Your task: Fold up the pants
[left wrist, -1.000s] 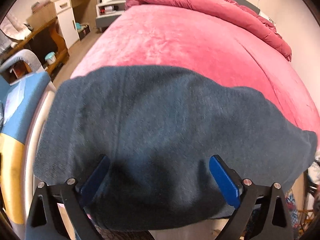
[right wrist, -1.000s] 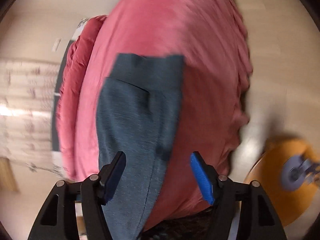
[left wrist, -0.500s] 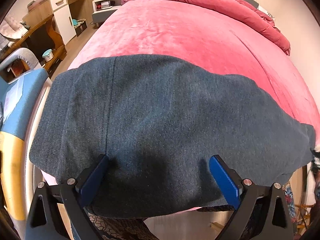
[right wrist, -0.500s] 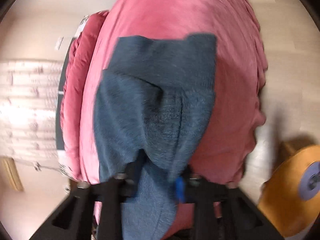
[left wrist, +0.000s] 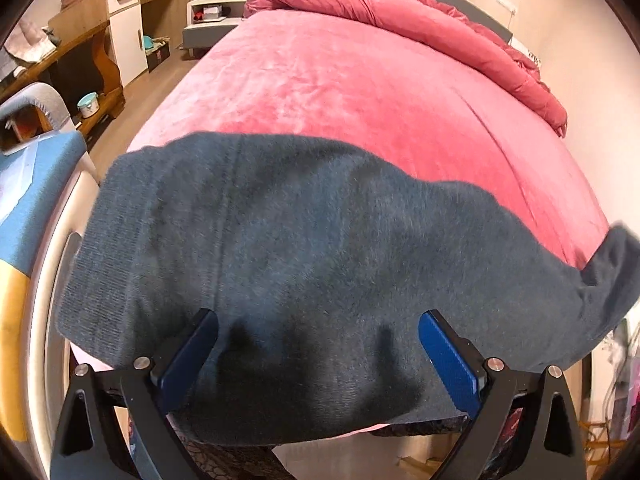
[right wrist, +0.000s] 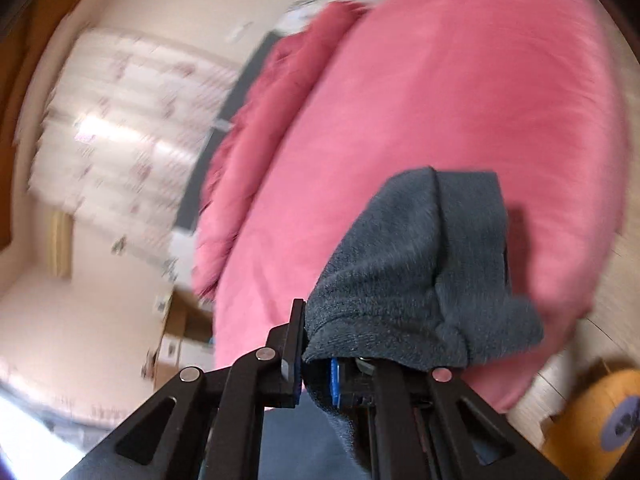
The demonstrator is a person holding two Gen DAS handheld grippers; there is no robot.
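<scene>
Dark grey-blue pants (left wrist: pixel 304 256) lie across the near edge of a pink bed (left wrist: pixel 360 88). My left gripper (left wrist: pixel 318 344) is open, its blue pads hovering just over the pants' near side. My right gripper (right wrist: pixel 316 364) is shut on one end of the pants (right wrist: pixel 420 280) and holds it lifted above the bed (right wrist: pixel 460 100); the cloth bunches over the fingers. In the left wrist view that lifted end curls up at the far right (left wrist: pixel 612 264).
A rolled red duvet (left wrist: pixel 420 12) lies along the bed's far end. A wooden desk and white cabinet (left wrist: pixel 100 40) stand at the left. A blue and yellow padded item (left wrist: pixel 24 216) is at the left edge. An orange round object (right wrist: pixel 600 412) sits on the floor.
My right gripper closed on the end of the pants and lifted it, swinging upward. The left gripper stayed open over the pants, which shifted slightly.
</scene>
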